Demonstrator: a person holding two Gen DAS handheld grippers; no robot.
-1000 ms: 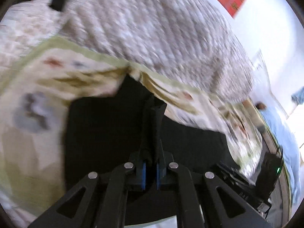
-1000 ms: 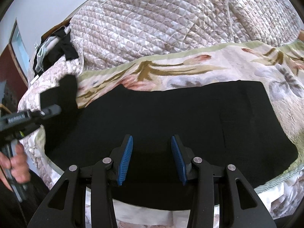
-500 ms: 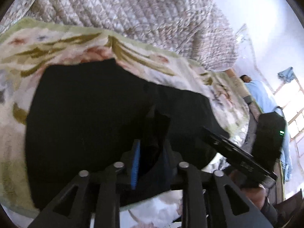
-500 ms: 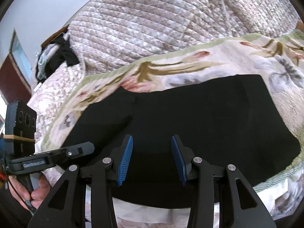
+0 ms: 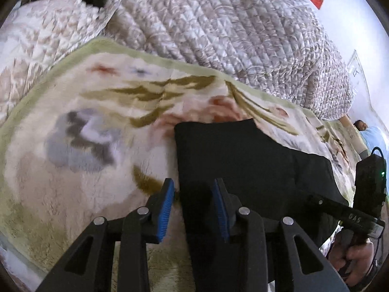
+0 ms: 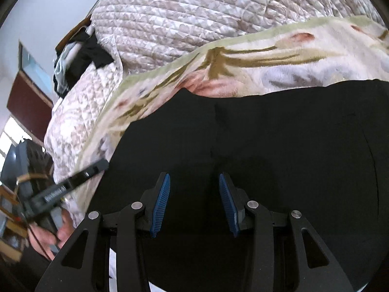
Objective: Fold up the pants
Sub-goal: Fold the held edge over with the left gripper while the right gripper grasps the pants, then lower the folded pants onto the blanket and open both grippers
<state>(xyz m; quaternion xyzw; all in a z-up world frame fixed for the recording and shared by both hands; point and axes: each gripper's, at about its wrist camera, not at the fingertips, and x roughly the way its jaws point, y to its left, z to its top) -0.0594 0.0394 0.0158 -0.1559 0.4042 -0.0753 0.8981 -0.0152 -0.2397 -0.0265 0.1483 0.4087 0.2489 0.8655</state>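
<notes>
The black pants [image 5: 243,160] lie folded flat on a floral fleece blanket [image 5: 80,131]. They fill the middle of the right wrist view [image 6: 267,141] too. My left gripper [image 5: 193,194] is open and empty, over the left edge of the pants. My right gripper [image 6: 193,194] is open and empty, low over the middle of the pants. The right gripper shows in the left wrist view at the far right [image 5: 340,209]. The left gripper shows in the right wrist view at the lower left [image 6: 73,180].
A quilted beige bedspread [image 5: 218,24] rises behind the blanket. Dark clothes [image 6: 82,56] lie piled at the far left of the bed. The near bed edge runs just below the pants. A person in blue [image 5: 372,136] lies at the far right.
My left gripper has let go of the black fabric it held, opened, and moved left to the pants' edge. The pants now lie folded narrower. The right gripper stayed open.
</notes>
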